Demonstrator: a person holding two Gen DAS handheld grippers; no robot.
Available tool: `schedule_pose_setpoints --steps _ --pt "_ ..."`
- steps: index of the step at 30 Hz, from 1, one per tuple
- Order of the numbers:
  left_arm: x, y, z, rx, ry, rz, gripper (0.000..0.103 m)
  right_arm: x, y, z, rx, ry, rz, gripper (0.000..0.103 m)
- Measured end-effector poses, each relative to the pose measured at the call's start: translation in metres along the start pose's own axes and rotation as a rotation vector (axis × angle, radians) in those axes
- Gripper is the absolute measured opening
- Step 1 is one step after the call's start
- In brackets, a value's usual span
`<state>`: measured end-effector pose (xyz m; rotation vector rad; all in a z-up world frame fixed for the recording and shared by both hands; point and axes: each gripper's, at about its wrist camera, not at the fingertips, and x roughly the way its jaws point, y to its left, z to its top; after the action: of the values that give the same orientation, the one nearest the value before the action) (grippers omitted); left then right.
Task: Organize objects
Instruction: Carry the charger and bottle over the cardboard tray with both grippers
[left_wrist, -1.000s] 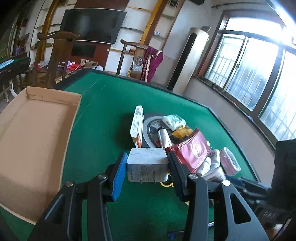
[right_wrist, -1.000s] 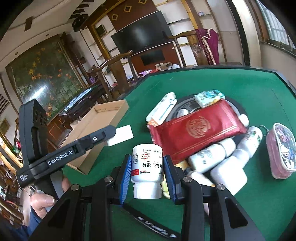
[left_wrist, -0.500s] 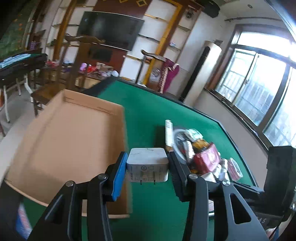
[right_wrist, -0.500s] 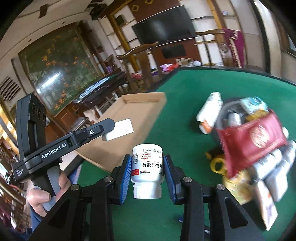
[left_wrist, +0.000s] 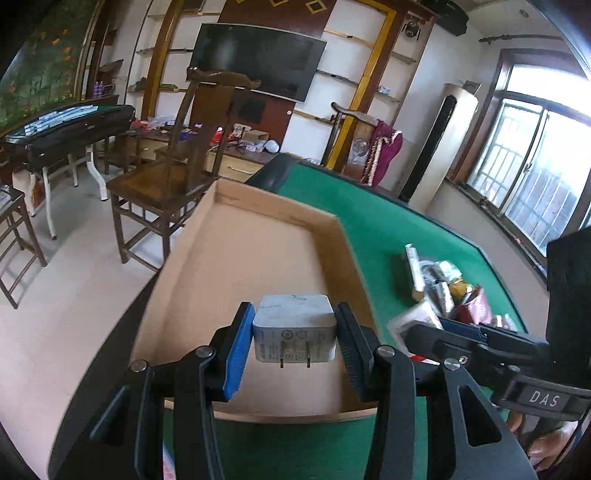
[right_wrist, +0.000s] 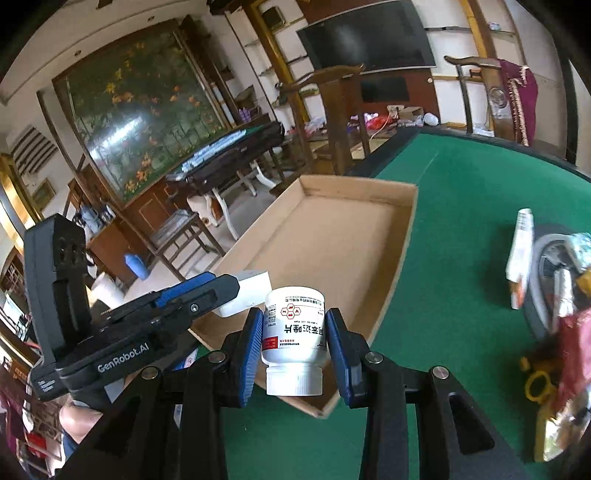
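The left gripper (left_wrist: 294, 341) has its jaws clamped on a white plug adapter (left_wrist: 294, 332), prongs toward the camera, held over the near end of the open cardboard box (left_wrist: 258, 266) on the green surface (left_wrist: 388, 229). The right gripper (right_wrist: 294, 349) has its jaws clamped on a white pill bottle (right_wrist: 294, 336), cap nearest the camera, held above the box's near right corner. The pile of remaining items (right_wrist: 554, 295) lies well apart to the right.

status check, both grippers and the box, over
Left gripper shut on white charger, over cardboard box. Right gripper shut on pill bottle, at box's near edge. Box interior bare, nothing blocking.
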<state>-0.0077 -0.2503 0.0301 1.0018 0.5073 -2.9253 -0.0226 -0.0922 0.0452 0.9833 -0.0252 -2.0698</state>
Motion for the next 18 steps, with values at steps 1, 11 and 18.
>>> schedule_pose_setpoints --steps 1,11,18 --pt "0.003 0.005 0.001 -0.005 0.006 0.012 0.044 0.007 0.003 0.001 -0.003 0.007 -0.006 0.038" --pt "0.03 0.022 0.005 0.047 0.085 0.05 0.044 0.062 0.0 0.003 0.022 0.062 -0.056 0.038" --pt "0.032 0.026 0.001 0.085 0.092 0.055 0.044 0.073 -0.004 0.0 0.052 0.084 -0.056 0.038"
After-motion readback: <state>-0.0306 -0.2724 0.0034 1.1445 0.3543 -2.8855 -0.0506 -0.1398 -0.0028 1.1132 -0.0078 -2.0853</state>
